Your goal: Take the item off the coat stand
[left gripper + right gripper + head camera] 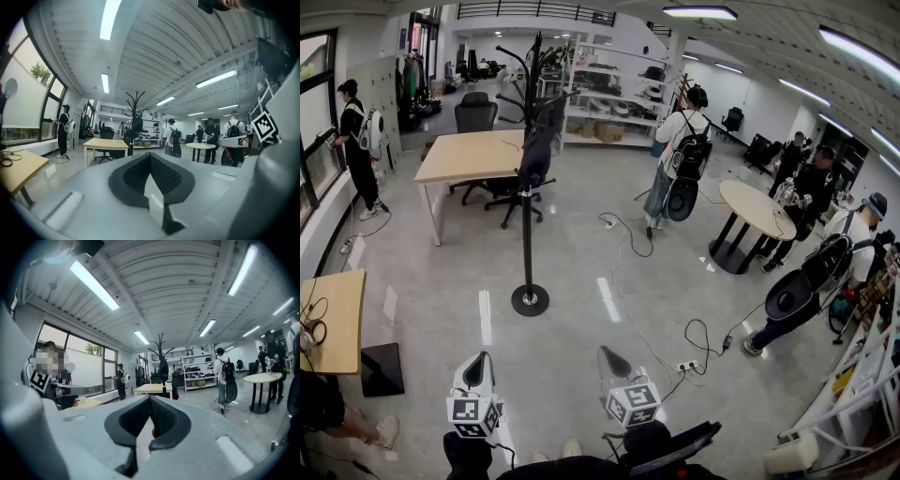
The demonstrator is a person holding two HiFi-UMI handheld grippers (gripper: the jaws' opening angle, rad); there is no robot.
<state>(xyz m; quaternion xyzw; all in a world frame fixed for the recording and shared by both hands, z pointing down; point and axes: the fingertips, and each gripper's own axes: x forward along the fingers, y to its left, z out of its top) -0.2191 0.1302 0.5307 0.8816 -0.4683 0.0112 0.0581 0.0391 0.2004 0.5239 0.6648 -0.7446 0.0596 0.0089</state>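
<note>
Left gripper [474,367] and right gripper [611,362]: jaws closed, empty, held low. Dark item [536,142] hangs on coat stand [527,244], well apart. Task not started; approach, grasp, lift-off remain.

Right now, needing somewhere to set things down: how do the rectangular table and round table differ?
The rectangular table has pale legs; the round table has a dark base. The rectangular table stands left of the coat stand, the round table right. Both have light tops.
</note>
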